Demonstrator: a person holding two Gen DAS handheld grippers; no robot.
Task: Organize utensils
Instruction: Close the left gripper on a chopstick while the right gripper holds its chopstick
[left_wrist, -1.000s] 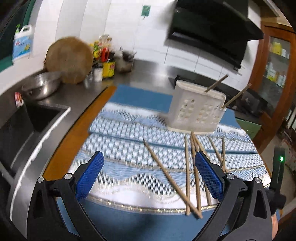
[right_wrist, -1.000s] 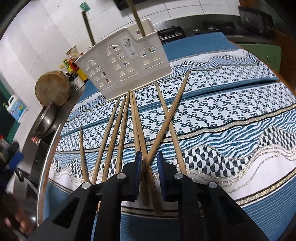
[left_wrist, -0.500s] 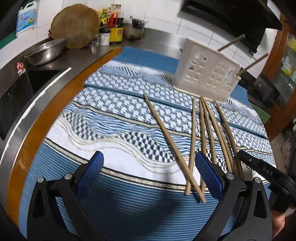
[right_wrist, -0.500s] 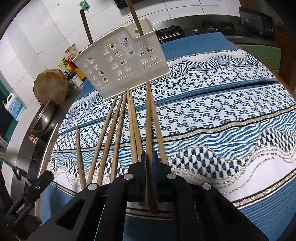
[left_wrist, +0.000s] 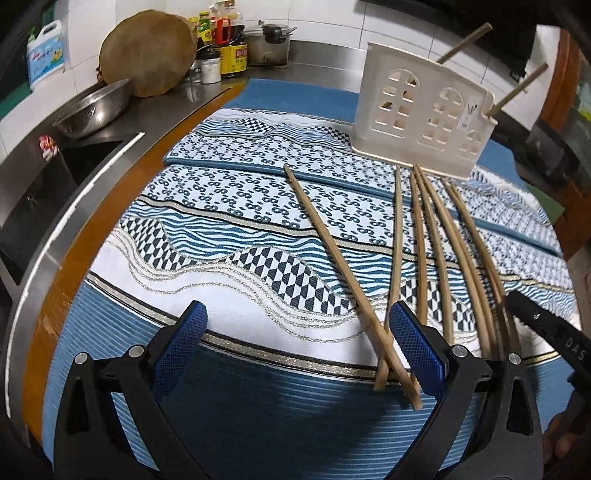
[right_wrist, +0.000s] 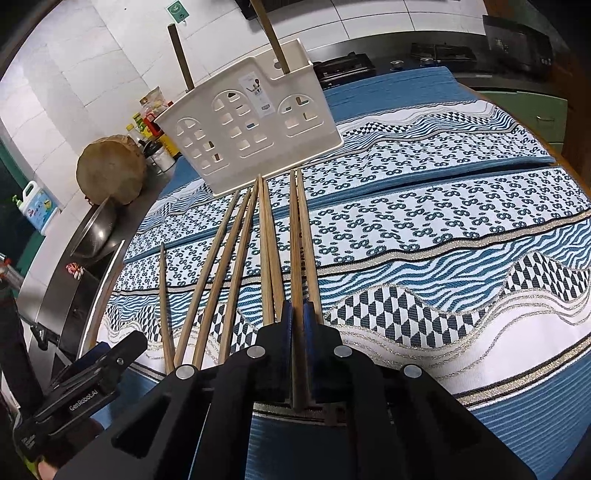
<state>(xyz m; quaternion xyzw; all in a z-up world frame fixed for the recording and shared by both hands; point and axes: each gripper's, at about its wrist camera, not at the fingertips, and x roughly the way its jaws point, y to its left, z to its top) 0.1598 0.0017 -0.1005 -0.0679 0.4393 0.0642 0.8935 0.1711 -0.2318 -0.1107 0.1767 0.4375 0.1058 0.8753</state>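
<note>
Several wooden chopsticks (left_wrist: 421, 240) lie fanned on a blue patterned cloth (left_wrist: 229, 229) in front of a white slotted utensil holder (left_wrist: 421, 110), where two chopsticks stand. My left gripper (left_wrist: 299, 336) hangs open low over the cloth's near edge. The near ends of a slanted chopstick (left_wrist: 332, 254) and a second one cross just inside its right pad. In the right wrist view my right gripper (right_wrist: 297, 314) is shut on one chopstick (right_wrist: 295, 240), which points straight at the holder (right_wrist: 251, 136). One of the right gripper's fingers (left_wrist: 543, 332) shows at the left view's right edge.
A sink (left_wrist: 55, 177) and a steel bowl (left_wrist: 92, 110) sit left of the cloth. A round wooden block (left_wrist: 147, 55) and bottles (left_wrist: 225, 44) stand at the back wall. A stove (right_wrist: 443, 51) lies behind the holder. The cloth right of the chopsticks is bare.
The right jaws closed on a chopstick, which swung from slanted to straight. The left gripper sank and tilted down toward the cloth, closer to the slanted chopstick's near end.
</note>
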